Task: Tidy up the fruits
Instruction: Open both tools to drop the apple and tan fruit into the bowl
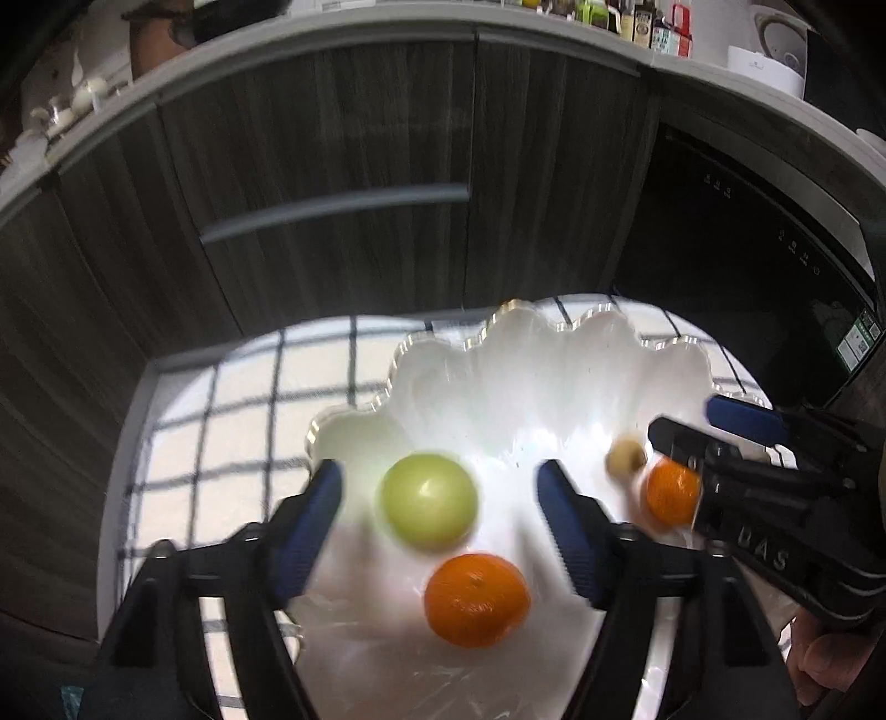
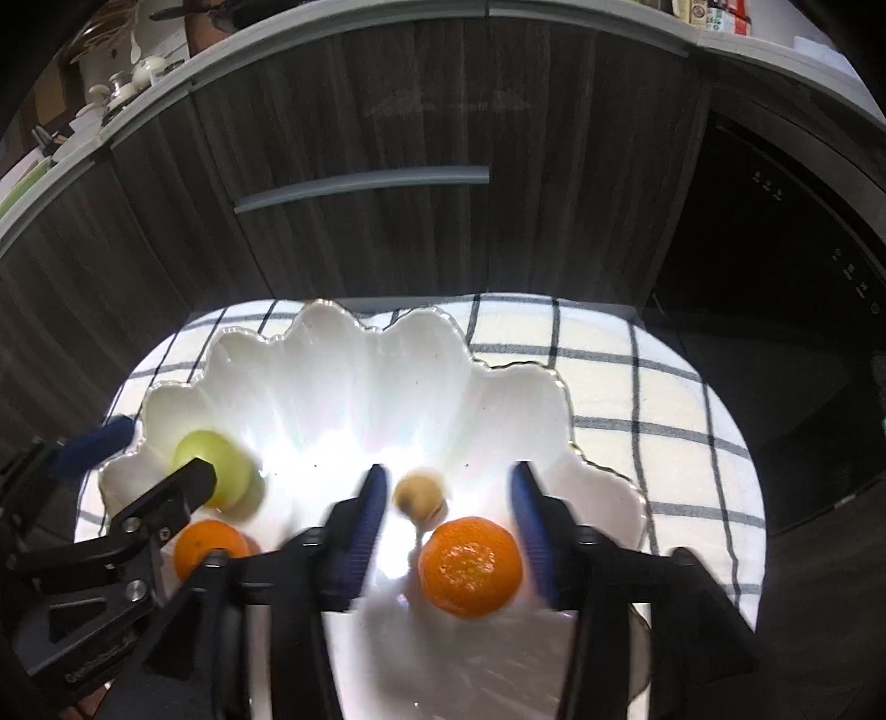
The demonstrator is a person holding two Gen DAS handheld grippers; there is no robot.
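A white shell-shaped plate (image 1: 515, 315) (image 2: 326, 315) lies on a checked cloth. My left gripper (image 1: 443, 498) is open over it, and a green round fruit (image 1: 429, 501) rests between its blue pads without touching either. An orange (image 1: 476, 601) lies just nearer on the plate. My right gripper (image 2: 448, 509) is open too, with a small brown fruit (image 2: 419, 495) and a second orange (image 2: 470, 565) lying on the plate between its fingers. In the left wrist view the right gripper (image 1: 686, 421) comes in from the right above that orange (image 1: 670, 493). In the right wrist view the left gripper (image 2: 138, 465) partly hides the green fruit (image 2: 216, 465).
The white cloth with dark checks (image 2: 653, 399) covers a small table. Behind it stand dark wood cabinets with a grey handle (image 1: 338, 213) and a black appliance (image 1: 736, 243) at the right. Bottles (image 1: 648, 25) crowd the counter. A hand (image 1: 825, 664) holds the right gripper.
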